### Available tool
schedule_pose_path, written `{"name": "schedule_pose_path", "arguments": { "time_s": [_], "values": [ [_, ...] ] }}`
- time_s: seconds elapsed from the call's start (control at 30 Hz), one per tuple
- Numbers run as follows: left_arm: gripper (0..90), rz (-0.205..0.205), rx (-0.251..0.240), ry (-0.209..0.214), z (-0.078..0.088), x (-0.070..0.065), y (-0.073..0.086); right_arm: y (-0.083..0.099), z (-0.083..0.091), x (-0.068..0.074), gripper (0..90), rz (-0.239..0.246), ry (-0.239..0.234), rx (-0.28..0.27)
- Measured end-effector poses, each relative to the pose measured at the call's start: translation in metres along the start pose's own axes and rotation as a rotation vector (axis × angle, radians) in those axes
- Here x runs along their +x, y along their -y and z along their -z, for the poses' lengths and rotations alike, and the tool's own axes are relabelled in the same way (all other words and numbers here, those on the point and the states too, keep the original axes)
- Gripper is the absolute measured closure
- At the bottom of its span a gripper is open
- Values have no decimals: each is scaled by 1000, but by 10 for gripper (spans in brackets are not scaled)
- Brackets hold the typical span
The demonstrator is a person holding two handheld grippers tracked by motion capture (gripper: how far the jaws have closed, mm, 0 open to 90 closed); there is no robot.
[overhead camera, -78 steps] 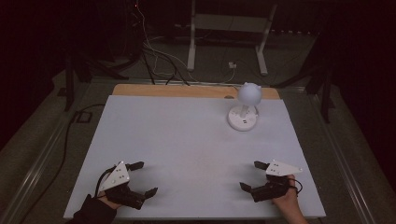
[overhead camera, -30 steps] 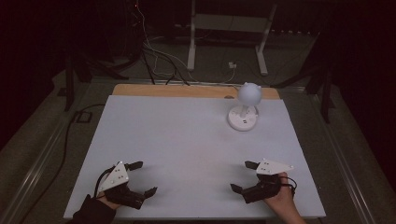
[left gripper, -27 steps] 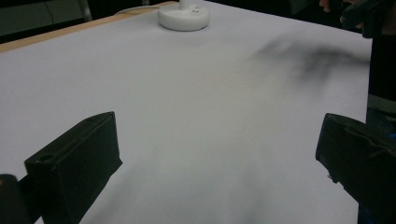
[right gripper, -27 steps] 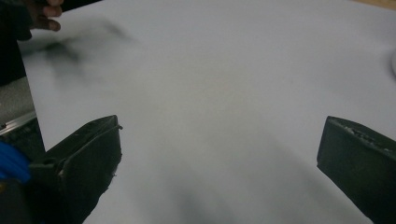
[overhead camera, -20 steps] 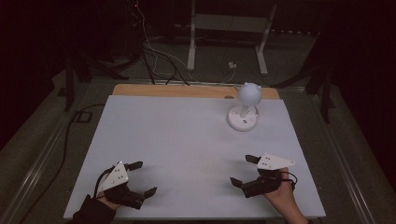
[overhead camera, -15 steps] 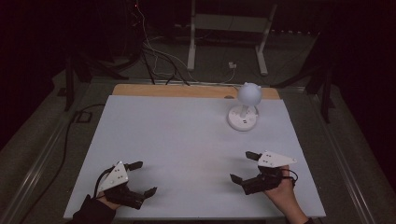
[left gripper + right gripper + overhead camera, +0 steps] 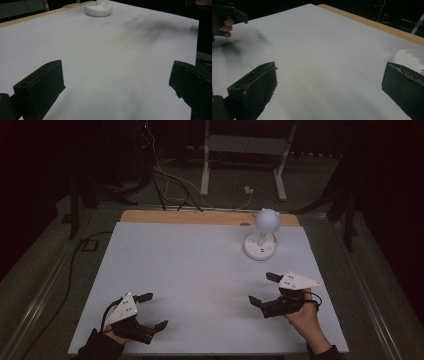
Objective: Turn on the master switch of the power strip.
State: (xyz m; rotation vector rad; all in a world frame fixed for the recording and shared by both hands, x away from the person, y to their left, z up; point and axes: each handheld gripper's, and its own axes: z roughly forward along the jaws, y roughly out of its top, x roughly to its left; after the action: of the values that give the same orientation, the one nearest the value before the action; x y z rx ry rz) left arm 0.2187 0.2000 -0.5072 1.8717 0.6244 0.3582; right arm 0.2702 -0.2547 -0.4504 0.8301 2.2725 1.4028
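White sheet (image 7: pixel 200 270) covers nearly the whole tabletop, with a strip of bare wood (image 7: pixel 190 216) left along the far edge. I see no containers on it. The one object on the sheet is a small white lamp (image 7: pixel 262 234), a round ball head on a short stem over a disc base, standing upright at the far right, near the wooden strip. In the left gripper view its base (image 7: pixel 98 9) sits at the far end of the sheet; in the right gripper view the base (image 7: pixel 409 58) is partly behind my right-hand jaw. Small marks show on the base, too small to read.

I hold the left gripper (image 7: pixel 149 311) at the near left corner, low over the sheet, jaws spread wide with nothing between them. The right gripper (image 7: pixel 263 289) is at the near right, also spread wide and holding nothing, closer to the lamp yet clearly apart from it. Bare sheet lies between the 2 grippers and between each of them and the lamp; nothing stands in the way.

Beyond the table, cables (image 7: pixel 165 180) trail over the dark floor and a pale metal stand (image 7: pixel 245 150) has 2 legs.
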Motion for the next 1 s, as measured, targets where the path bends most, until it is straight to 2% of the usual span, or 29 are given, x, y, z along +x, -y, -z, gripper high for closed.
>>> {"name": "schedule_pose_path", "arguments": {
  "time_s": [0.17,0.5,1.0],
  "values": [
    [3,2,0,0,0,0,0,-8,2,-11,0,-3,36,-6],
    [3,5,0,1,0,0,0,-19,6,-31,0,-21,80,-11],
    [3,7,-4,2,1,1,0,-31,-2,-56,0,-54,104,-16]
  ]
}}
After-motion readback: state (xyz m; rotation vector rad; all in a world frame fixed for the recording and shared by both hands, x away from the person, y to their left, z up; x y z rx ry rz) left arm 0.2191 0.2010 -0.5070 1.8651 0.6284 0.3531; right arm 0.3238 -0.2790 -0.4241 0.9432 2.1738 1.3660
